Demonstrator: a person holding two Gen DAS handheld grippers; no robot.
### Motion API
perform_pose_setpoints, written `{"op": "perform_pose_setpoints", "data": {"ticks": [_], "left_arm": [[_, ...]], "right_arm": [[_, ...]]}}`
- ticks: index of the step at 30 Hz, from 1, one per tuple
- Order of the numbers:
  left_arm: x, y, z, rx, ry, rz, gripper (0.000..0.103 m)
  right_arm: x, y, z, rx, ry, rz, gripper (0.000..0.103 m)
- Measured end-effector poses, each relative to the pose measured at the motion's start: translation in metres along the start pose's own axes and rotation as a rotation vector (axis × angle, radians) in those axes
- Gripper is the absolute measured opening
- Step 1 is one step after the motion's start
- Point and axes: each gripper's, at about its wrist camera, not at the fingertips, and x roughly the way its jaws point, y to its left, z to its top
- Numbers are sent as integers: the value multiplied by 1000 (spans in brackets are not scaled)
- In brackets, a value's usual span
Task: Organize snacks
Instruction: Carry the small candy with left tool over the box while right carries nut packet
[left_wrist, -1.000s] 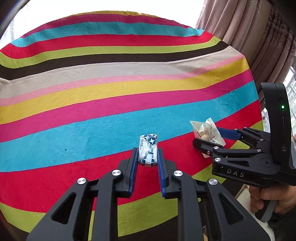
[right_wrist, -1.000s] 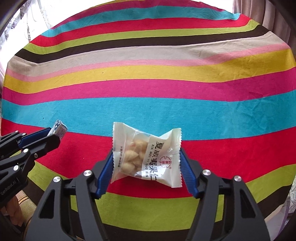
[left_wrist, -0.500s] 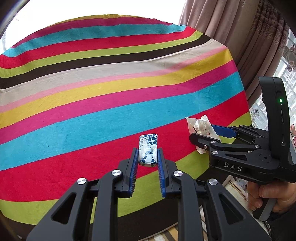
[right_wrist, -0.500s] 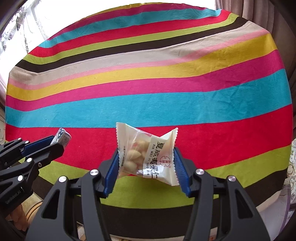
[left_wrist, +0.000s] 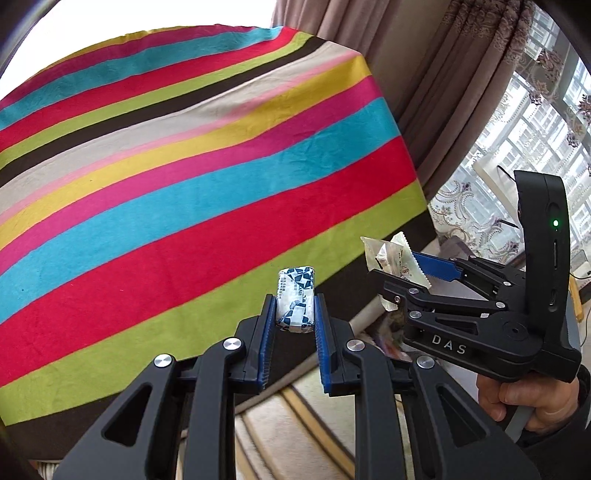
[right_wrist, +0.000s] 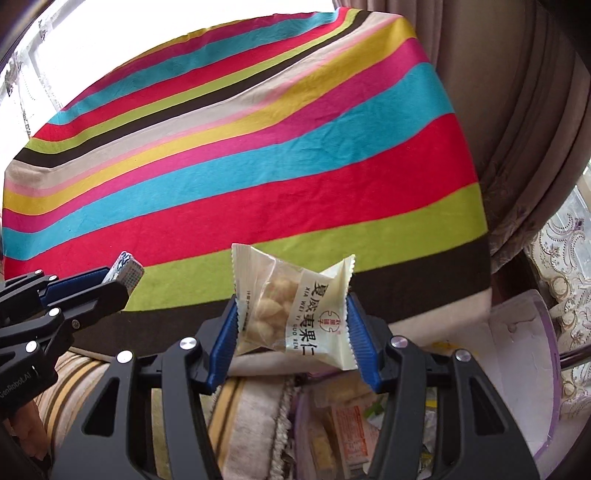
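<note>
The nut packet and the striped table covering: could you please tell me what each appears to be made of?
Nut packet in the right claw: thin plastic film, it seems, part matte white and printed, part clear, since the nuts show through; its end seals are serrated.

Striped table covering: looks like woven cotton-type cloth, matte, with soft creases and no shine. The exact fibre cannot be told.

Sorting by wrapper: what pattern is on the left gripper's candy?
White with dark blue angular shapes; left wrist view.
</note>
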Motion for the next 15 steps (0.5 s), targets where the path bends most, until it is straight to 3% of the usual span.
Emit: {"op": "perform_pose_setpoints", "data": {"ticks": [15], "left_arm": [[39, -103, -29, -44, 197, -185, 19]], "right_arm": [[-50, -89, -70, 142, 1, -133, 57]]}}
